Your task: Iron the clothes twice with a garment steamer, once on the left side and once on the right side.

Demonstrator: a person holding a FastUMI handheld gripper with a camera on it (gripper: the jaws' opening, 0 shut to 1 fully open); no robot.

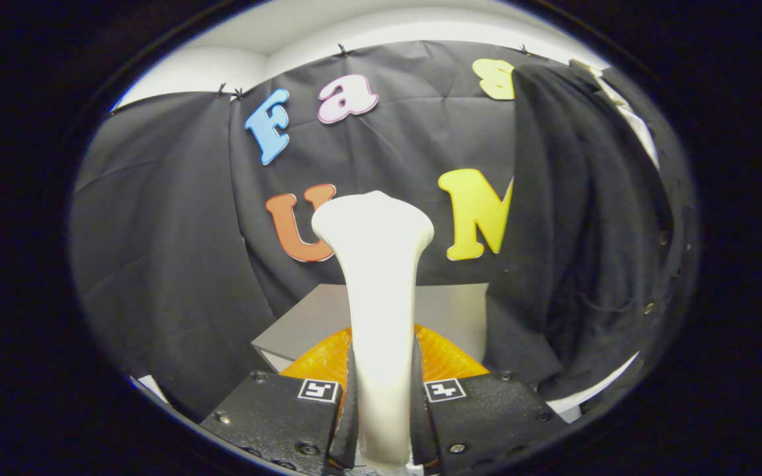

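Jaws nearly closed, clamped on steamer [380,317] handle from both sides; gripper [381,423] carries it upright, flared white head above jaws, against wall cloth. Orange part [447,357] of steamer just ahead of jaws, behind handle. Grey box [450,311] beyond it. Dark garment [586,218] hangs right of steamer, apart from head, gap between. Open room left of steamer, before wall cloth.
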